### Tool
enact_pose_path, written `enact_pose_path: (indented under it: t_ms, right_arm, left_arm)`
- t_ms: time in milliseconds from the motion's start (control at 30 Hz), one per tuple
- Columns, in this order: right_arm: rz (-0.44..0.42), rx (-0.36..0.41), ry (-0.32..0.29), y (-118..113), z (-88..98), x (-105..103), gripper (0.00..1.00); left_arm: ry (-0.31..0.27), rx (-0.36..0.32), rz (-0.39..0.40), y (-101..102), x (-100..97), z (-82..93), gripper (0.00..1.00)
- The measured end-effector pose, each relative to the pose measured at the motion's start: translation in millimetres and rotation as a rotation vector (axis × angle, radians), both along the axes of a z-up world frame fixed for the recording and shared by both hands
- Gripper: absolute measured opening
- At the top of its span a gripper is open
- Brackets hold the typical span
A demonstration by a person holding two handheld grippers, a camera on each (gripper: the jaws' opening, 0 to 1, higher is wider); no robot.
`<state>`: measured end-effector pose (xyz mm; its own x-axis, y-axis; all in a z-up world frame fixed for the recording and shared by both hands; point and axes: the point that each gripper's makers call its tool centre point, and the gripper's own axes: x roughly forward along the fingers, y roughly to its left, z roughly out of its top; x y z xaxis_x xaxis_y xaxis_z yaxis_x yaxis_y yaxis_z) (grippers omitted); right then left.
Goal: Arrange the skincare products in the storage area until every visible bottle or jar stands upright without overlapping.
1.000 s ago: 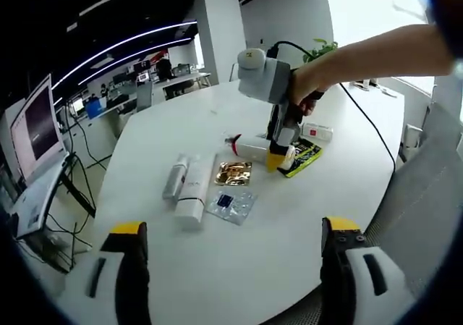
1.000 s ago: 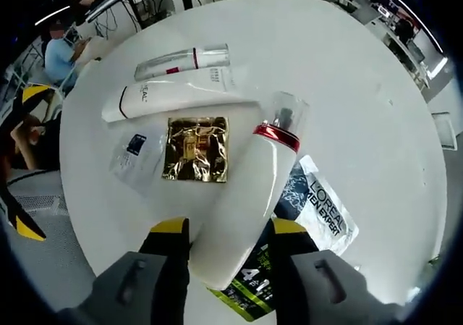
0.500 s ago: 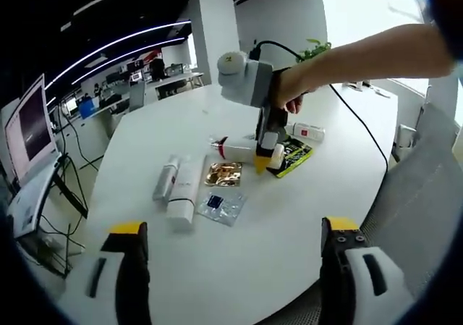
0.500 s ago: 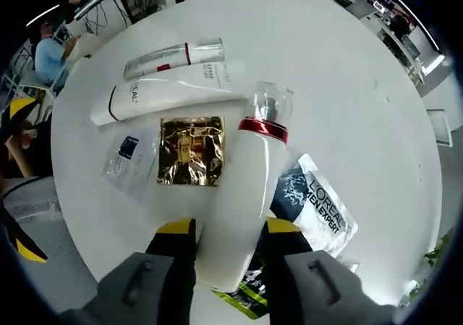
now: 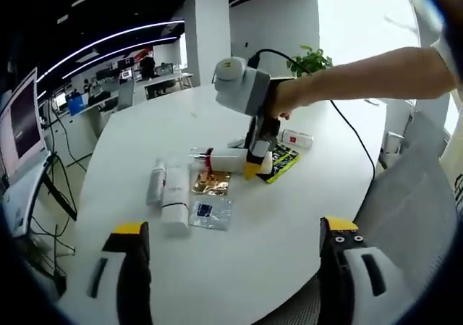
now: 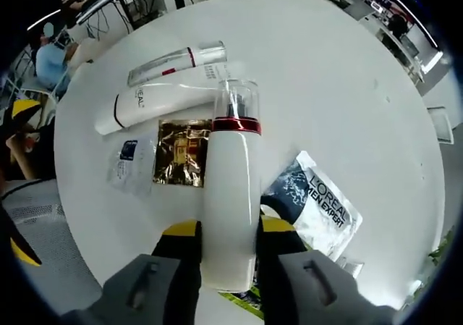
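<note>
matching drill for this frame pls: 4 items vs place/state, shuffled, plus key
Items:
1. white pump bottle with red band and clear cap
2. gold foil sachet
3. long white tube
4. black-and-white L'Oreal Men Expert sachet

States:
A. flat on the round white table, right of the bottle
B. clamped in the right gripper
C. lying beside a slim clear tube
D. flat, left of the bottle

Pairs: 1-B, 2-D, 3-C, 4-A
</note>
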<state>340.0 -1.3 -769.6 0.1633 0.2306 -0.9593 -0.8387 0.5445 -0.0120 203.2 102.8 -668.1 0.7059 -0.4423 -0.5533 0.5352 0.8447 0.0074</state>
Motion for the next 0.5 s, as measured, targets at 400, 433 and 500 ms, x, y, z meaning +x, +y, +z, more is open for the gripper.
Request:
enact_pose_path:
  t_ms: [400, 433, 500]
  right_arm:
    - [-0.071, 0.086, 0.135, 1, 2.1, -8, 0.28]
    - [-0.085, 0.105, 0.157, 1, 2.2, -8, 0.28]
    - [-0.104, 0.129, 0.175, -2, 2.7, -9, 0.28]
  left_arm:
    - [0.091, -0.174, -0.081, -15, 15.7, 1.1, 0.88]
    - [0.086, -0.179, -0.093, -14, 19.2, 0.9, 0.88]
    - [0.091, -0.196, -0.094, -12, 23.5, 0.7, 0.88]
